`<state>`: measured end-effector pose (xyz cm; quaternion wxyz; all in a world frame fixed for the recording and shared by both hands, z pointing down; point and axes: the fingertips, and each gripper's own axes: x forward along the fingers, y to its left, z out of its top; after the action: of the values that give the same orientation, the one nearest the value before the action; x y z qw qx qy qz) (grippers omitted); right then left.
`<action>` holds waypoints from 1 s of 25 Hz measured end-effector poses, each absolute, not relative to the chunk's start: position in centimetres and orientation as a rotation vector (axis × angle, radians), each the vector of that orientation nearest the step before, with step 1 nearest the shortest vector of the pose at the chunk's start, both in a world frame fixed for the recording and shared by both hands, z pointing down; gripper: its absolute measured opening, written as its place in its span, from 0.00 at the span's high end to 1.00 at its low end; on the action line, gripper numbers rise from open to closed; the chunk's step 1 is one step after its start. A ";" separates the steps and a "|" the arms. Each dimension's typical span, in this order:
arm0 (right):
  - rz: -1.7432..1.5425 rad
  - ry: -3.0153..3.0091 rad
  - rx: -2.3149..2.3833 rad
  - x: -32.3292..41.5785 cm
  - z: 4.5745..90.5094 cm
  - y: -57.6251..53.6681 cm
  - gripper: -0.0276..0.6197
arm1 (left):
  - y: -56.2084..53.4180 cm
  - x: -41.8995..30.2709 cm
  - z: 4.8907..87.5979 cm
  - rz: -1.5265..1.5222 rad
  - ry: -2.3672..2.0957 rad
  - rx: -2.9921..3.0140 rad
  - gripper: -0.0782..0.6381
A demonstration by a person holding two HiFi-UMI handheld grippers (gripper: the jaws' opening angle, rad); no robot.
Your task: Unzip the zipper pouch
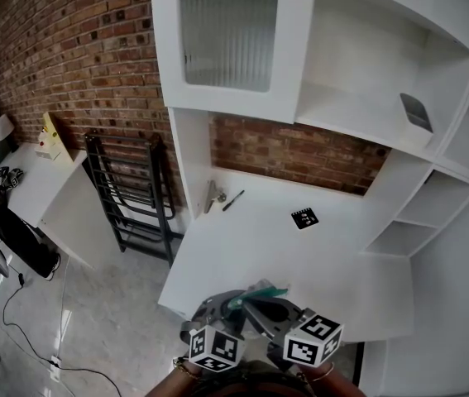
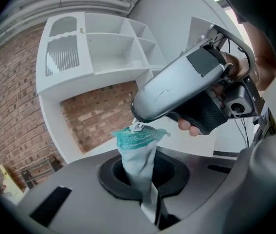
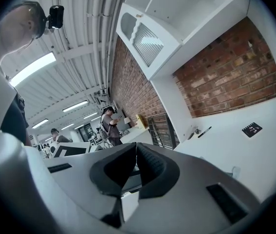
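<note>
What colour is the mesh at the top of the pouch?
Teal green. The mesh shows best in the left gripper view.

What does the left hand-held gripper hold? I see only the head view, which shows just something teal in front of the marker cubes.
Observer: The left gripper view shows the left hand-held gripper shut on the pale lower part of the zipper pouch.
Operator: And where is the right one?
Observer: The tip of the right hand-held gripper is at the white zipper pull, on the pouch's teal top edge.
Operator: Are its jaws closed?
Observer: Yes, the right gripper view shows them together.
</note>
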<state>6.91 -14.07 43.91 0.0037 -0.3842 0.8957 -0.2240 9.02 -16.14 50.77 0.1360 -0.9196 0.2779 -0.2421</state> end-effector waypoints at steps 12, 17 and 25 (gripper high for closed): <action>-0.622 2.835 -1.290 6.9 44.0 -13.6 0.95 | -15.0 7.5 49.8 -0.587 0.807 -2.712 0.89; -0.622 2.841 -1.393 8.4 44.9 -14.3 0.95 | -15.4 6.6 49.2 -0.554 0.844 -2.732 0.89; -0.607 2.841 -1.400 8.5 45.5 -14.5 0.95 | -15.2 6.4 49.6 -0.558 0.832 -2.735 0.89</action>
<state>8.46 -14.50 45.52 -0.0417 -0.4338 0.8802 -0.1881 6.37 -15.20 49.64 0.1141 -0.9329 0.2838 -0.1903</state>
